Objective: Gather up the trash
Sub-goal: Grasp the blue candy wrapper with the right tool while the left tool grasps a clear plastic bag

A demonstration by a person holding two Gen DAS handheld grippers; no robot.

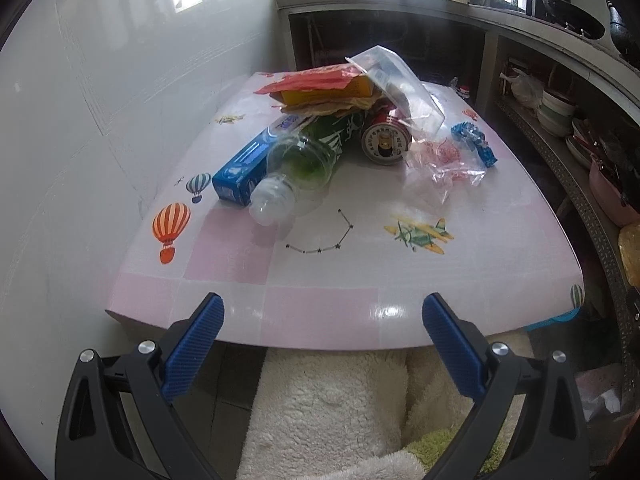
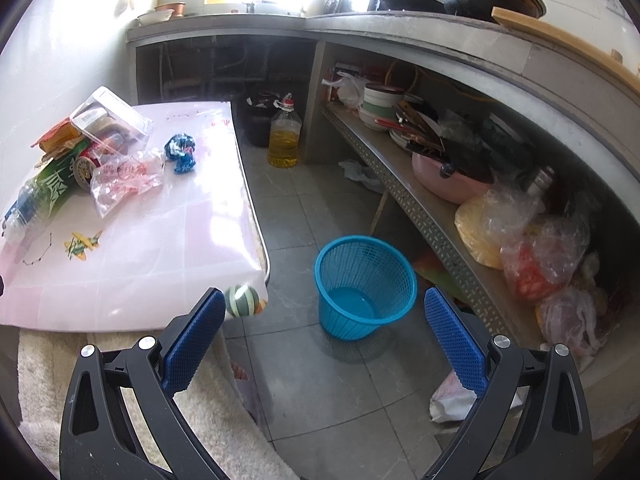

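A pile of trash lies on the pink table (image 1: 320,312): a clear plastic bottle (image 1: 294,176) with a green label, a blue box (image 1: 248,164), a red can (image 1: 386,138), a red and yellow packet (image 1: 320,86), a clear plastic bag (image 1: 444,160), a clear blister pack (image 1: 400,80) and a blue wrapper (image 1: 474,142). My left gripper (image 1: 322,314) is open and empty at the table's near edge, short of the pile. My right gripper (image 2: 324,308) is open and empty above the floor, facing an empty blue mesh bin (image 2: 364,284). The pile also shows in the right wrist view (image 2: 100,160).
A white wall runs along the table's left side. A fluffy cream cloth (image 1: 328,408) lies below the table's near edge. A metal shelf (image 2: 420,208) with bowls, a pink pot and bags stands on the right. An oil jug (image 2: 285,136) stands on the tiled floor.
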